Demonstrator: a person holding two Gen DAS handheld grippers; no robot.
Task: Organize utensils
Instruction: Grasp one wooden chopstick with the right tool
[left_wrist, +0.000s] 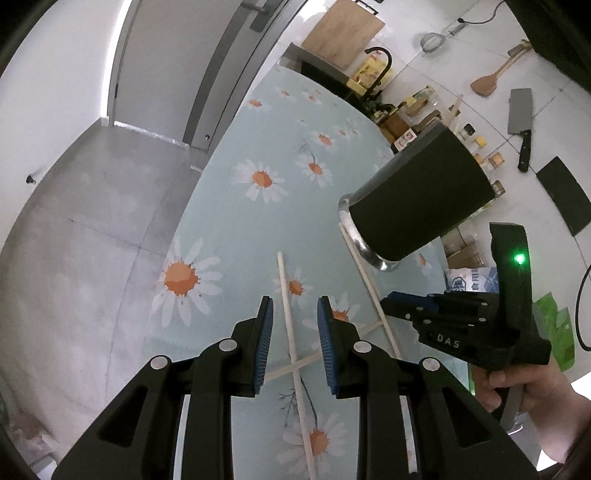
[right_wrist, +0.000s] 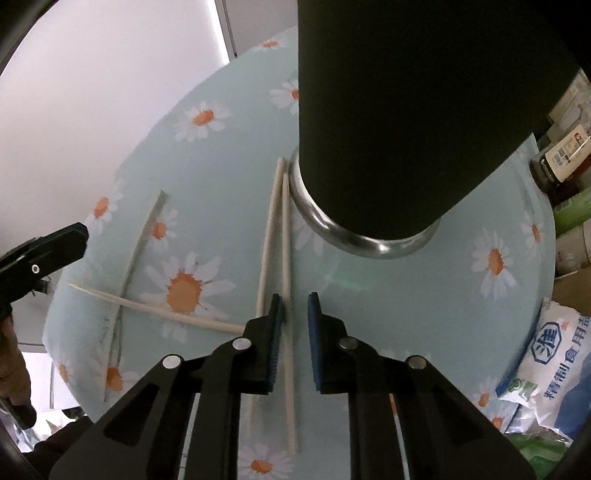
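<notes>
- I am working over a pale blue daisy-print tablecloth (left_wrist: 236, 221) in a kitchen, with a grey floor off to my left.
- Four chopsticks lie loose on the cloth, none visibly in the holder, so I judge the sorting has hardly begun.
- One chopstick (left_wrist: 291, 332) runs straight ahead between the fingers of my left claw (left_wrist: 295, 332), which is spread wide and holds nothing; a second chopstick (left_wrist: 295, 367) lies crosswise under it.
- My right claw (right_wrist: 295, 317) is also parted and empty, with a pair of chopsticks (right_wrist: 284, 258) running ahead, one in its gap.
- The dark utensil cup (right_wrist: 388, 110) with a steel base stands just beyond that pair, touching their far tips.
- Farther right sit bottles and a salt bag (right_wrist: 550, 365).
</notes>
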